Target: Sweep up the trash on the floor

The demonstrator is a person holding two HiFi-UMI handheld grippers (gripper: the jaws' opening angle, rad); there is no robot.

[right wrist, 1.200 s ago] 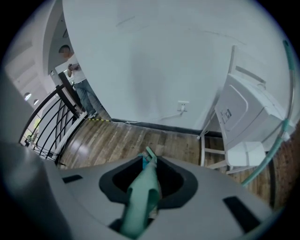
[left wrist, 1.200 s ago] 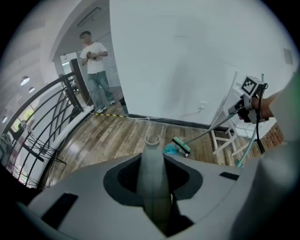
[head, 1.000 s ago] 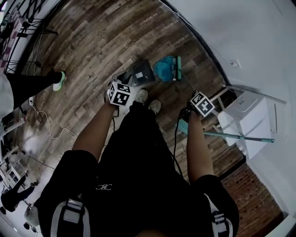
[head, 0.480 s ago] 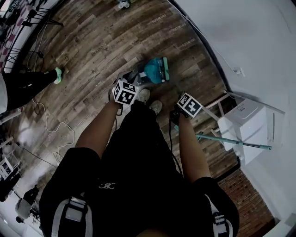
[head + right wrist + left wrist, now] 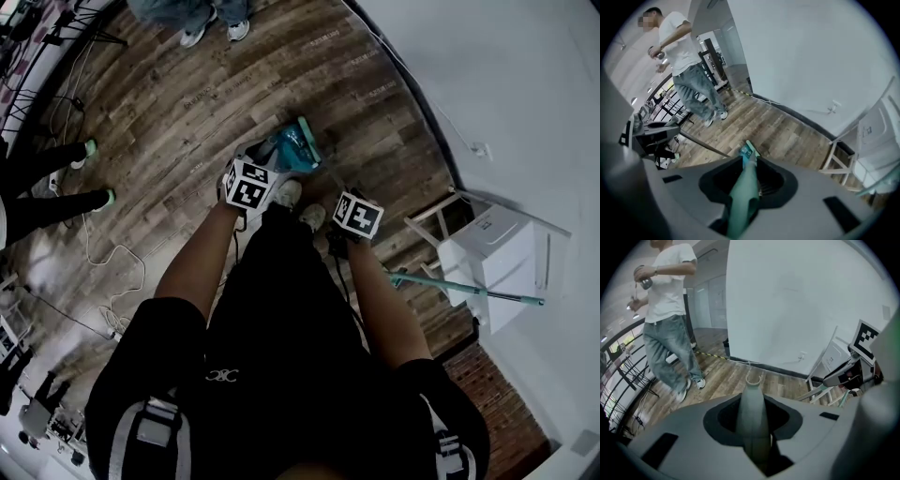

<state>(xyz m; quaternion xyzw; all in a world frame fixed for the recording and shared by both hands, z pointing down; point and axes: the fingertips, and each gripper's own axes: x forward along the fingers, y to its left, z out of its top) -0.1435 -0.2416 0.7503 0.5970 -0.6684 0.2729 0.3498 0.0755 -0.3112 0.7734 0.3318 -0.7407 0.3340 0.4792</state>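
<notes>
In the head view a teal broom head (image 5: pixel 298 148) rests on the wood floor just ahead of my shoes, with a grey dustpan (image 5: pixel 262 156) touching its left side. My left gripper (image 5: pixel 247 185) is above the dustpan. In the left gripper view it (image 5: pixel 752 425) is shut on the dustpan's grey handle (image 5: pixel 752 404). My right gripper (image 5: pixel 357 215) is close to the right of the left one. In the right gripper view it (image 5: pixel 744 190) is shut on the teal broom handle (image 5: pixel 746 176). I cannot pick out any trash on the floor.
A person in jeans (image 5: pixel 202 19) stands ahead on the floor. Another person's legs with green shoes (image 5: pixel 56 178) are at the left, near loose cables (image 5: pixel 112 267). A white rack (image 5: pixel 497 258) and a teal pole (image 5: pixel 469 287) stand against the wall on the right.
My right gripper has moved left, close to the left gripper. The broom head and dustpan have shifted left together. The person in jeans has come into view at the top.
</notes>
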